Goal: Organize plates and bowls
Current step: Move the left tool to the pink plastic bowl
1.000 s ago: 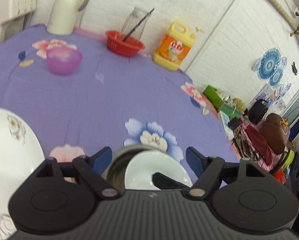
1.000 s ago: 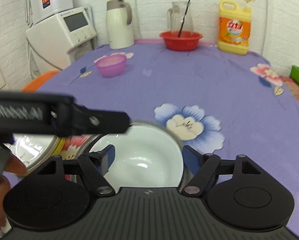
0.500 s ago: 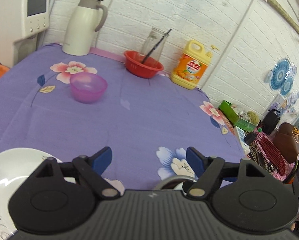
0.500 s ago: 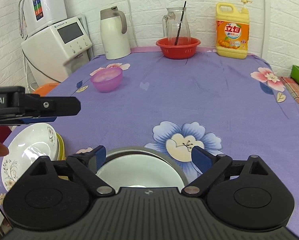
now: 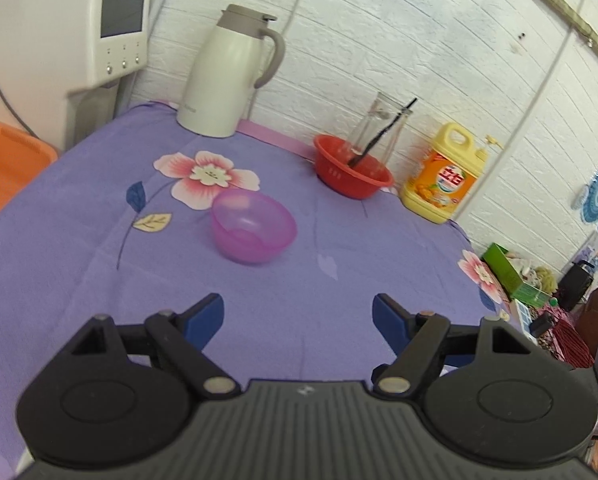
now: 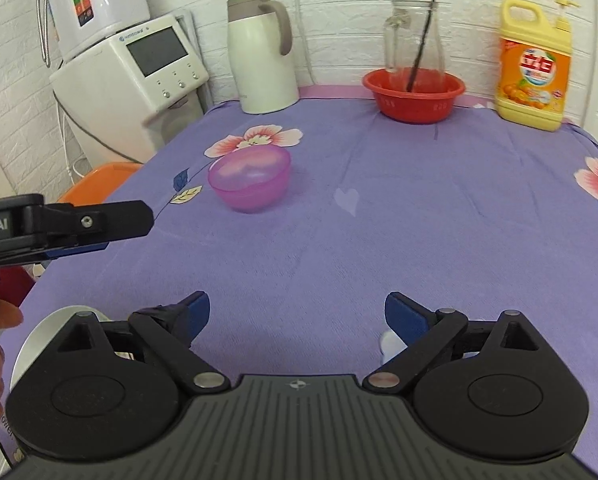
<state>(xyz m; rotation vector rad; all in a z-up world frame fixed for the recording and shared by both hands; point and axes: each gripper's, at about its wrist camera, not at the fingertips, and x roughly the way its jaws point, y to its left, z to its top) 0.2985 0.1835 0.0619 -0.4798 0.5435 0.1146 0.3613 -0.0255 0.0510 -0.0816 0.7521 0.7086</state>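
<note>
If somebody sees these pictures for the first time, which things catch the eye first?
First the translucent purple bowl, alone in the middle of the flowered purple tablecloth. Then the back row by the white brick wall: a cream thermos jug, a red basin holding a glass pitcher, and a yellow detergent bottle.

We see a purple flowered cloth (image 6: pixel 399 220) spread over the table. At its far edge, against the white brick wall (image 6: pixel 339 8), stands a white jug (image 6: pixel 261 52) with a grey lid and handle. To its right a red basin (image 6: pixel 415 94) holds a glass pitcher (image 6: pixel 413 38) with a dark stick (image 6: pixel 425 36) leaning inside. Further right we find a yellow soap bottle (image 6: pixel 533 68) with an orange label. Left of the table stands a white dispenser (image 6: pixel 139 76) with a grey screen, and below it an orange tub (image 5: pixel 3 164).
</note>
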